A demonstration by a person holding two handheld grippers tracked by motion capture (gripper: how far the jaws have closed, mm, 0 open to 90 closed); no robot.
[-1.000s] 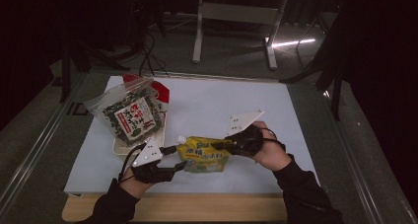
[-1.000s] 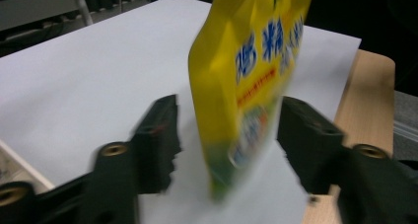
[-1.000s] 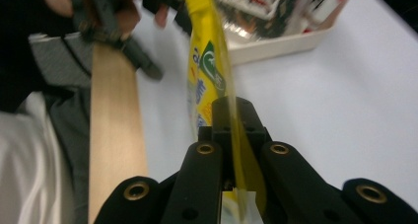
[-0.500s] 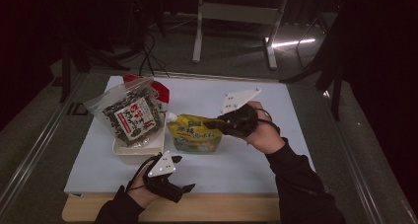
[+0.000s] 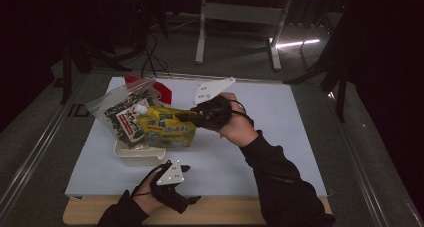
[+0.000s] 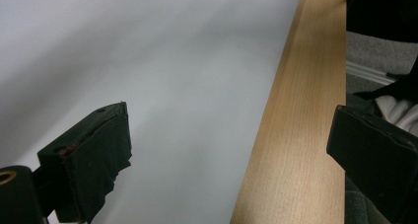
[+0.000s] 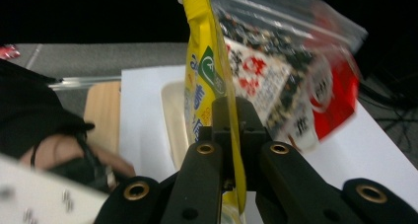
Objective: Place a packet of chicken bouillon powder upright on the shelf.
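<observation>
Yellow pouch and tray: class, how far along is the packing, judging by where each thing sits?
Done: the seaweed bag leans in the tray. In hand: the right gripper is shut on the yellow pouch, held over the tray beside the bag. The left gripper is open, holding nothing. Left: release the pouch into the tray.
</observation>
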